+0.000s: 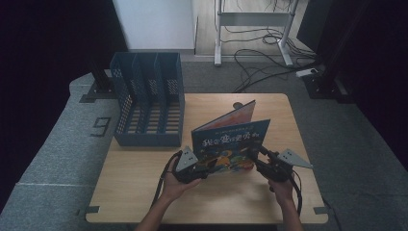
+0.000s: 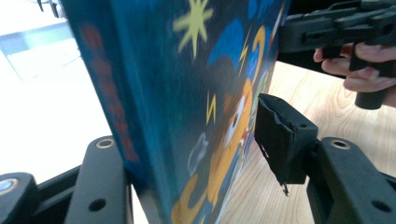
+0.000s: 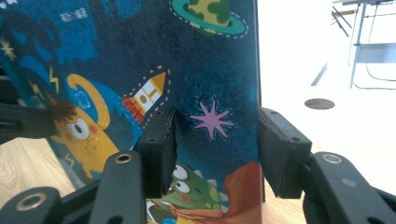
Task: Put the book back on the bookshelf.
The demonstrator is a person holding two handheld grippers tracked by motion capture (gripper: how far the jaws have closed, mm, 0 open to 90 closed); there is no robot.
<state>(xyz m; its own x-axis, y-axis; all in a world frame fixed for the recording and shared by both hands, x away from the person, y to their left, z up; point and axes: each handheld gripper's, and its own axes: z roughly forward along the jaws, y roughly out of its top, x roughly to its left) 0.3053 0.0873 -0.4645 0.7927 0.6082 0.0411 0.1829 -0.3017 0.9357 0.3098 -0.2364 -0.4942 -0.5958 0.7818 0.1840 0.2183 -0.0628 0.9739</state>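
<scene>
Nearest the person, two bare forearms come in over the front edge of a pale wooden table (image 1: 144, 192), each hand closed round a black two-jaw gripper topped by a grey three-cornered plate. Between them stands a thin hardcover picture book with a dark blue, matte, slightly grainy cover (image 1: 231, 147), upright on its lower edge near the middle of the table and tilted a little away from the person.

The left gripper (image 1: 192, 168) sits at the book's lower left corner. In the left gripper view its jaws straddle the spine edge; the right-hand jaw's pad (image 2: 280, 140) stands a little off the cover, so whether it grips or merely brackets the book cannot be told. The right gripper (image 1: 269, 166) sits at the lower right corner. In the right gripper view the near jaw lies flat against the cover beside a pink star, and the far jaw stands just beyond the book's edge, so a firm hold cannot be confirmed either.

The gripper views show the printed cartoon art up close: a yellow one-eyed creature, a white rocket, a ringed green planet. The high view shows the yellow title lettering and a second orange-toned board fanned open behind the front cover.

Farther back at the left of the table stands a slate-blue plastic file rack with perforated sides and four slots (image 1: 149, 101). Beyond lie grey carpet (image 1: 57, 144), black cables (image 1: 260, 62) and a white metal desk frame (image 1: 255, 19).
</scene>
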